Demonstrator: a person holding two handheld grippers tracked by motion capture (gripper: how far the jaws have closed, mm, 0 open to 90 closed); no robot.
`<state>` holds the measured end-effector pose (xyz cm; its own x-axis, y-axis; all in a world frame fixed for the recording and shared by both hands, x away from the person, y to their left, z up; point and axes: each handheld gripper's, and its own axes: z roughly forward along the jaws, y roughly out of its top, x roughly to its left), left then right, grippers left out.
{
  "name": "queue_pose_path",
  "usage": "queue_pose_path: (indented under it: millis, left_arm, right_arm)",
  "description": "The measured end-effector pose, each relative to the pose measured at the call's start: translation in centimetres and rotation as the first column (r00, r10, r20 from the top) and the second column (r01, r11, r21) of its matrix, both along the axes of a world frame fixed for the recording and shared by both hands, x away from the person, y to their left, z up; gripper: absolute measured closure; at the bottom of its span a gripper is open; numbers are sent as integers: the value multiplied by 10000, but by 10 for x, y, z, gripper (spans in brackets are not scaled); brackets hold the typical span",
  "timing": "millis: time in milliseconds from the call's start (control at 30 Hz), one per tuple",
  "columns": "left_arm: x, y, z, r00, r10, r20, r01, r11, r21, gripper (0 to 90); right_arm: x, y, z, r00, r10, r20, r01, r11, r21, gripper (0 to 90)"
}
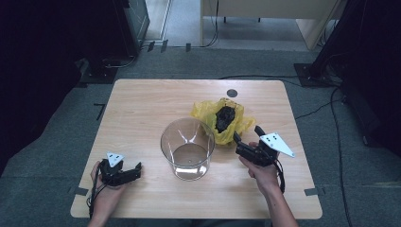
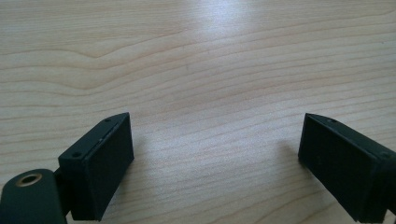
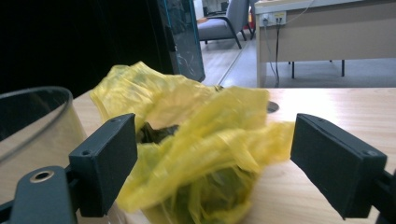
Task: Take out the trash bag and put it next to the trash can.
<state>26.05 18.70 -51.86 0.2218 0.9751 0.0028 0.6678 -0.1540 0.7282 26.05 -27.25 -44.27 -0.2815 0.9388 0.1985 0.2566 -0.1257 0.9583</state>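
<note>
The left gripper [image 1: 124,174] rests low near the tabletop's [image 1: 142,109] front-left corner, its jaws spread wide over bare wood with nothing between them; in the left gripper view, the left gripper [image 2: 215,154] shows only plain grain between its two black pads. Open wood stretches from that corner up the left edge to the far-left corner, giving the left hand [image 1: 106,194] free room on that side. Toward the middle, a clear glass container [image 1: 187,147] stands upright, closer to the front edge than the far edge, well apart from the left gripper. Just beside it on the right, and further back, lies a crumpled yellow plastic bag [image 1: 222,120] with a dark mass [image 1: 225,117] showing in its open top; whether bag and glass touch cannot be told. The right gripper [image 1: 246,139] points at the bag's near right side, jaws fully apart and gripping nothing. In the right gripper view, the right gripper [image 3: 212,158] frames the yellow folds between its pads, which do not press on them, while the glass rim [image 3: 35,100] curves at the left. A strip of clear wood runs along the right edge.
</note>
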Motion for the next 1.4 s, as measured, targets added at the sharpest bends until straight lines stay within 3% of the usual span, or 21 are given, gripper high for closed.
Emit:
queue_pose_path:
  millis: [500, 833, 1400]
  left_arm:
    - [0, 0, 0, 10000, 0, -1, 0, 10000, 1, 97]
    - [0, 0, 0, 10000, 1, 0, -1, 10000, -1, 97]
    - [0, 0, 0, 10000, 7, -1, -7, 10000, -5, 98]
  right_arm:
    - [-21, -38, -25, 9938, -733, -840, 665, 9945, -808, 149]
    - [-31, -64, -41, 9803, -1378, -1416, 1203, 9848, -1252, 149]
    - [-49, -99, -54, 9592, -2018, -1979, 1677, 9699, -1764, 149]
